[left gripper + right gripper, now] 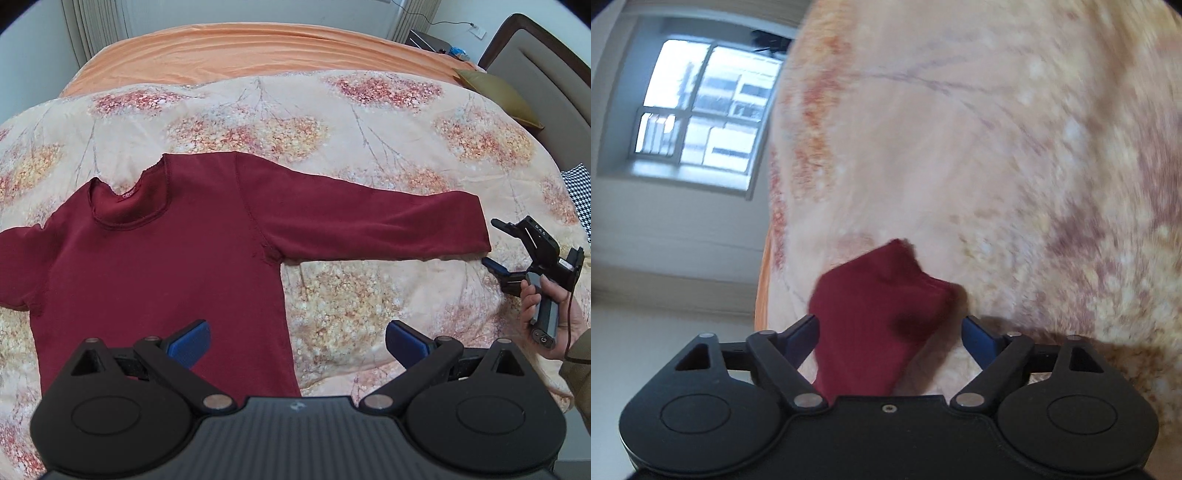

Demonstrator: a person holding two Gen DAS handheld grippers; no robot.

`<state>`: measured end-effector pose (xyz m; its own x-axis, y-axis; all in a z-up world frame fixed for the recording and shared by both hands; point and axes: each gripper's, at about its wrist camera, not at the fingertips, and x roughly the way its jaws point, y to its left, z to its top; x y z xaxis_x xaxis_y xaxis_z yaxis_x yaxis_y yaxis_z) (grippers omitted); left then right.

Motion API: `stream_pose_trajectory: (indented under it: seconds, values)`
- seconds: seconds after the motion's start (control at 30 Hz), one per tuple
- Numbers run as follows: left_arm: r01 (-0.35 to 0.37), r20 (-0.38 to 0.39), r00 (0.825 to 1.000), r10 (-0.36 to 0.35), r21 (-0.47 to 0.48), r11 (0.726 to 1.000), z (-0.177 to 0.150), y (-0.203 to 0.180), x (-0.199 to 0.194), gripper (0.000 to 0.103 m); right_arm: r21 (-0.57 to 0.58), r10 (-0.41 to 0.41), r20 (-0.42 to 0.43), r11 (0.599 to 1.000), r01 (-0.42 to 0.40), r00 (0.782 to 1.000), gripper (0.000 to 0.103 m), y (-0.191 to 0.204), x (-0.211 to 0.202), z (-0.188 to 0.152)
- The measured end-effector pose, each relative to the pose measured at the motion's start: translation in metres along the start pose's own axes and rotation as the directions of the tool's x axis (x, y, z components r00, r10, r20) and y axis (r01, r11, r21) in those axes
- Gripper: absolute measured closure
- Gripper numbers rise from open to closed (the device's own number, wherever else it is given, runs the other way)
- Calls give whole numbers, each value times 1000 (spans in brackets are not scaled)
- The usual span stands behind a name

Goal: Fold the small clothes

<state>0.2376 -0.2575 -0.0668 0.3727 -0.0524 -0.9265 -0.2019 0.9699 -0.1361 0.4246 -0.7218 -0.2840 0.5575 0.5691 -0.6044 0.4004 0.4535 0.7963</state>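
A dark red long-sleeved shirt [159, 266] lies flat, collar away from me, on the floral duvet [369, 122]. One sleeve [369, 221] stretches out to the right. My left gripper [297, 328] hangs open over the shirt's right side edge, with nothing between its blue pads [188, 343]. A hand holds my right gripper [491, 242] at the sleeve's cuff. In the right wrist view the cuff [879, 314] sits between the spread fingers of the right gripper [888, 325]. The left pad [803, 336] is at the cloth's edge and the right pad [977, 339] stands apart from it.
An orange sheet [258, 51] covers the far part of the bed. An olive pillow [495, 96] and a padded headboard [546, 74] are at the right, with a houndstooth cloth [578, 195] beside them. A window [701, 107] shows beyond the bed's edge.
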Motion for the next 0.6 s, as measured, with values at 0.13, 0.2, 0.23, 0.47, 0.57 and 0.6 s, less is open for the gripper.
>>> stream_pose_trajectory:
  seconds: [0.13, 0.2, 0.23, 0.47, 0.57, 0.6]
  values:
    - [18, -21, 1000, -18, -32, 999, 6, -3, 9, 0, 150, 80, 53, 985, -87, 995, 37, -14, 14, 4]
    - [29, -20, 999, -30, -36, 999, 9, -4, 11, 0, 244, 98, 87, 963, -117, 991, 61, -25, 19, 5]
    - [31, -20, 999, -32, -33, 999, 10, -5, 13, 0, 277, 96, 98, 953, -119, 991, 78, -29, 21, 6]
    - [49, -10, 999, -49, -23, 999, 10, -8, 17, 0, 41, 101, 285, 992, -117, 953, 97, 6, -36, 1]
    - [51, -25, 998, -52, -24, 998, 5, -2, 27, 0, -96, -86, 277, 989, 116, 957, 98, 12, -41, 0]
    - [45, -26, 999, -46, -20, 999, 3, 0, 29, 0, -107, -165, 260, 974, 199, 951, 90, 8, -39, 1]
